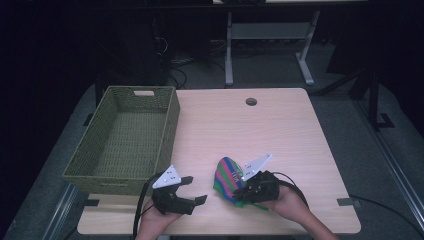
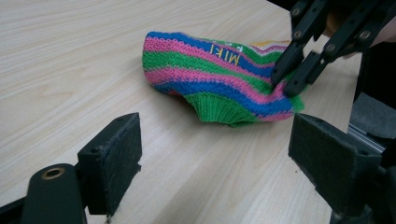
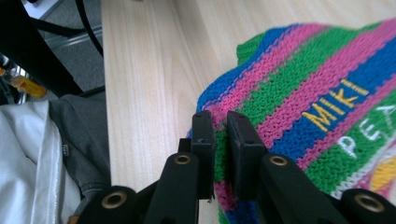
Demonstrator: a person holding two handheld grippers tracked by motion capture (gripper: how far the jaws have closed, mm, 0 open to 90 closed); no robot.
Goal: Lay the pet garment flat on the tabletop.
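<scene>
A striped knit hat [image 1: 227, 176] in pink, green and blue lies near the table's front edge, right of centre. It carries yellow letters, visible in the left gripper view [image 2: 219, 74] and the right gripper view [image 3: 322, 93]. My right gripper [image 1: 241, 192] is shut on the hat's edge, its black jaws pinching the knit [image 3: 220, 140]. The left gripper view also catches that gripper [image 2: 287, 81] biting the hat's right end. My left gripper [image 1: 194, 189] sits open a short way left of the hat, its pads [image 2: 114, 161] wide apart above bare wood.
A green woven basket [image 1: 125, 140] stands on the table's left side, empty inside. A round cable hole [image 1: 251, 101] sits near the far edge. A person's lap in grey and white cloth [image 3: 51, 154] lies beyond the table's front edge.
</scene>
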